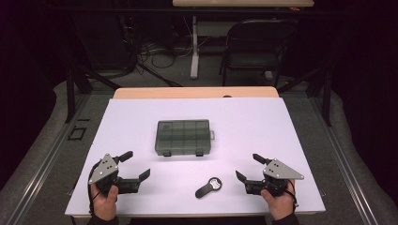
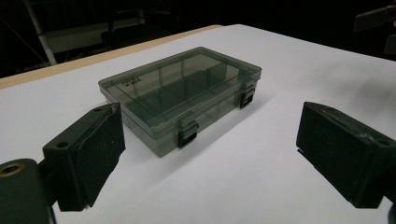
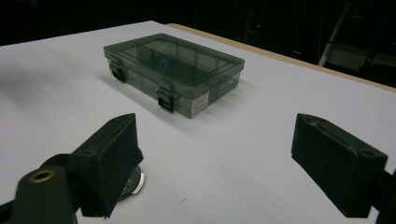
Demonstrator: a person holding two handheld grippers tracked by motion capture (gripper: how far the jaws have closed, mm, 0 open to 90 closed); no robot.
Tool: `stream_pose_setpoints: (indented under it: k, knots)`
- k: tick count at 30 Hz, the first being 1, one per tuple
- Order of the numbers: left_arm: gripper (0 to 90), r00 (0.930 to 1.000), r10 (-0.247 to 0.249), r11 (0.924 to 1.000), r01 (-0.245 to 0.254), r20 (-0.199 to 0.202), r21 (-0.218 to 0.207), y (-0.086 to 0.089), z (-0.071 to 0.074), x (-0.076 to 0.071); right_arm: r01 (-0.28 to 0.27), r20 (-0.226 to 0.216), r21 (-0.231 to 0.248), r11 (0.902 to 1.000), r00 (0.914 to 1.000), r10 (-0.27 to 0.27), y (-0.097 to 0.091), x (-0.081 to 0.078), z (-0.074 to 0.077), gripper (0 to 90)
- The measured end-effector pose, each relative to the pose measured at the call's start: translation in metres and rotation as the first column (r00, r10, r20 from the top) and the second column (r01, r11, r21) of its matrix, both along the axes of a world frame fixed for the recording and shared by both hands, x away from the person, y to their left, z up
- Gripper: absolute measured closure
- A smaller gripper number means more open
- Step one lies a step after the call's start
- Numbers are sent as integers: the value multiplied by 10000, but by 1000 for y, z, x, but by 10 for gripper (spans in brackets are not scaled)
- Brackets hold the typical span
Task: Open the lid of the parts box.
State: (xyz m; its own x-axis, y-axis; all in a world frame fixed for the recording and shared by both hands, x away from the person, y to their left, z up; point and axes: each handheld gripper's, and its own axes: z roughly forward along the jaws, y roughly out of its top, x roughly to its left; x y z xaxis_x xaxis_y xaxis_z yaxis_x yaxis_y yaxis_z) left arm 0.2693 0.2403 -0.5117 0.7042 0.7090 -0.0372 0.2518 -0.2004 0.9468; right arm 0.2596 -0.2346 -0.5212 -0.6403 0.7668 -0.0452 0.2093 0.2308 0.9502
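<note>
High view: your left gripper [image 1: 135, 165] sits at the near-left of the white board [image 1: 263, 122], your right gripper [image 1: 246, 167] at the near-right, each in a hand at the table edge. Both have jaws spread wide, nothing between them, and point inward toward the middle.

The smoky-clear compartment box [image 1: 183, 136] lies flat at the board's centre, lid down, two black latches [image 1: 166, 153] on the side facing you, a small tab on its right end. It's well apart from both grippers, roughly between them and farther out.

A small black tool [image 1: 208, 187] with a round head lies on the board near you, closer to your right gripper, not touching it. Can't tell what it is exactly, too small from above.

Left gripper view: box [image 2: 182, 95] straight ahead between the released jaws, the latched side turned toward you, dividers visible through the lid.

Right gripper view: box [image 3: 173, 72] ahead and left of centre, a label on its short end. The round-headed tool [image 3: 133, 183] peeks out just behind the left-hand jaw.
</note>
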Motion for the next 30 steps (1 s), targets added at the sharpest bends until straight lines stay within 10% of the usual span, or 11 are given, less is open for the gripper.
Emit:
stream_pose_setpoints:
  k: [19, 30]
  knots:
    - [81, 9978, -74, 10000, 77, -654, 53, -2, 4, 7, 51, -225, -447, 9990, 9997, -61, 4, 3, 6, 146]
    - [72, 9893, 19, 10000, -7, -1460, 81, 1, 14, 24, 123, -1090, -681, 9976, 9939, -197, 11, 26, 25, 138]
